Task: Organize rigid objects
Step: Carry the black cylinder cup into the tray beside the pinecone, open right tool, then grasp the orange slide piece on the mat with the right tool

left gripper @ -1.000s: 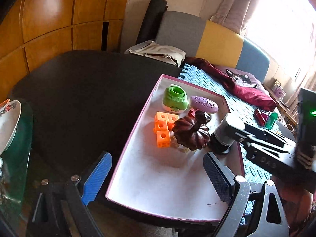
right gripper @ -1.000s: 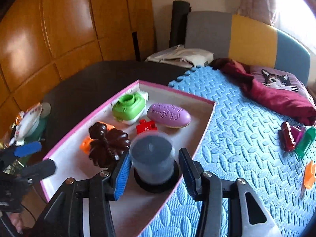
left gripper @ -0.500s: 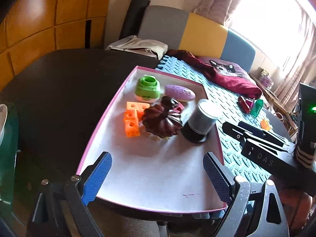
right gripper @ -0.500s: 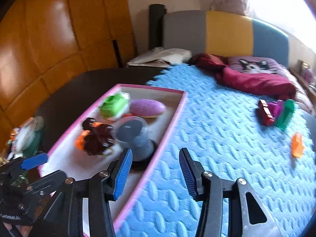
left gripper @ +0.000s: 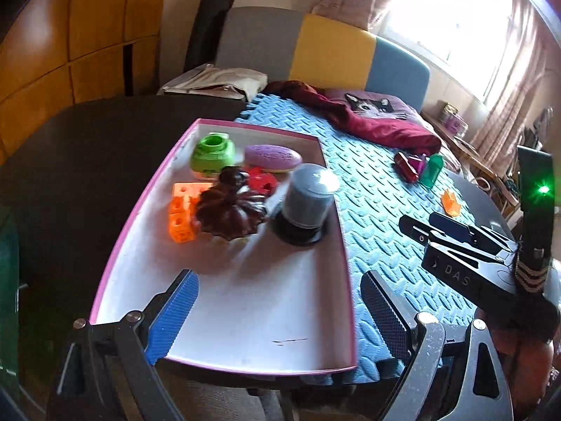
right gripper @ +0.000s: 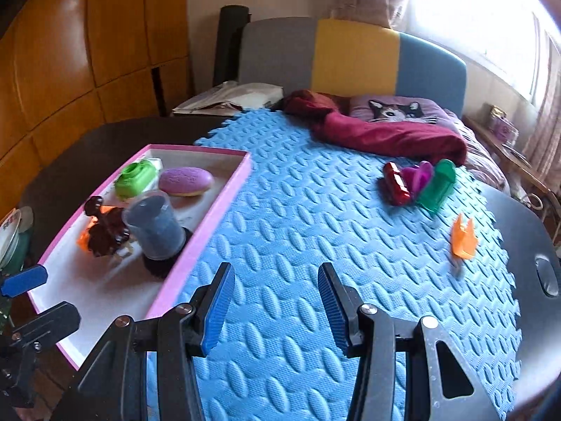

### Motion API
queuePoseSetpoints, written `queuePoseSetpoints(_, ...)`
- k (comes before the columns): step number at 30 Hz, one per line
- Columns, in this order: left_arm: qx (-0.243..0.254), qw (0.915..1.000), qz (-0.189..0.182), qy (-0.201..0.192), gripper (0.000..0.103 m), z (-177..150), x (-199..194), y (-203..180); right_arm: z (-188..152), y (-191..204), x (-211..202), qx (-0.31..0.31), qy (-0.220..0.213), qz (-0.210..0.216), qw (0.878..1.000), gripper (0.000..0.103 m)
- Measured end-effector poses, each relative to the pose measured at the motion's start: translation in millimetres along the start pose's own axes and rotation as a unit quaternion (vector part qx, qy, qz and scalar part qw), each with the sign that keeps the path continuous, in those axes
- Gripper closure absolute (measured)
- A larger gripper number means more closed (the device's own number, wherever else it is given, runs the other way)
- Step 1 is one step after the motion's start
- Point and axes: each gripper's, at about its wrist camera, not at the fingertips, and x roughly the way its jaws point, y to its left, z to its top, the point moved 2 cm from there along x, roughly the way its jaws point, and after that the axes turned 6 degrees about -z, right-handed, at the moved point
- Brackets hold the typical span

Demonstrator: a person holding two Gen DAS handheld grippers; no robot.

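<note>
A pink-rimmed tray point(left gripper: 245, 315) point(right gripper: 207, 235) holds a grey cylinder on a black base point(left gripper: 308, 196) point(right gripper: 156, 228), a dark brown flower-shaped piece point(left gripper: 229, 207), orange blocks point(left gripper: 180, 214), a green piece point(left gripper: 212, 154) and a purple oval point(left gripper: 273, 156). On the blue foam mat point(right gripper: 315, 245) lie a red piece point(right gripper: 396, 182), a magenta piece point(right gripper: 419, 177), a green piece point(right gripper: 438, 191) and an orange piece point(right gripper: 463, 238). My left gripper point(left gripper: 278, 319) is open and empty over the tray's near end. My right gripper point(right gripper: 275, 301) is open and empty over the mat, right of the tray.
A dark table point(left gripper: 87, 147) lies under the tray and mat. A maroon cloth point(right gripper: 378, 133) and a cat cushion point(right gripper: 396, 108) lie at the mat's far end. A sofa back point(right gripper: 350, 56) and wooden panels point(right gripper: 70, 70) stand behind. A dish point(right gripper: 10, 231) sits at far left.
My right gripper let go of the grey cylinder, leaving it in the tray, and pulled back and to the right over the mat. My left gripper shifted right along the tray.
</note>
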Motion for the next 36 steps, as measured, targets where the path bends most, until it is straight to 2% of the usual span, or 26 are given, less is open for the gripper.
queuePoseSetpoints(18, 0.067, 0.9967, -0.025, 0.038, 0.009, 5.5, 25.9, -72.6, -27.9, -91.2, 13.8, 0.071, 0.035, -0.059, 0.995, 0.053)
queuePoseSetpoints(27, 0.086, 0.9944, -0.034, 0.051, 0.009, 7.9, 39.8, -94.5, -39.5, -161.8, 30.5, 0.144, 0.060, -0.088, 0.984, 0.053)
queuePoseSetpoints(32, 0.085, 0.9940, -0.041, 0.055, 0.009, 6.5, 43.1, -102.8, -15.3, -194.3, 43.5, 0.181, 0.046, -0.098, 0.978, 0.053)
queuePoseSetpoints(36, 0.095, 0.9935, -0.032, 0.054, 0.009, 5.9, 42.3, -107.7, 15.1, -200.9, 63.9, 0.186, 0.036, -0.087, 0.978, 0.053)
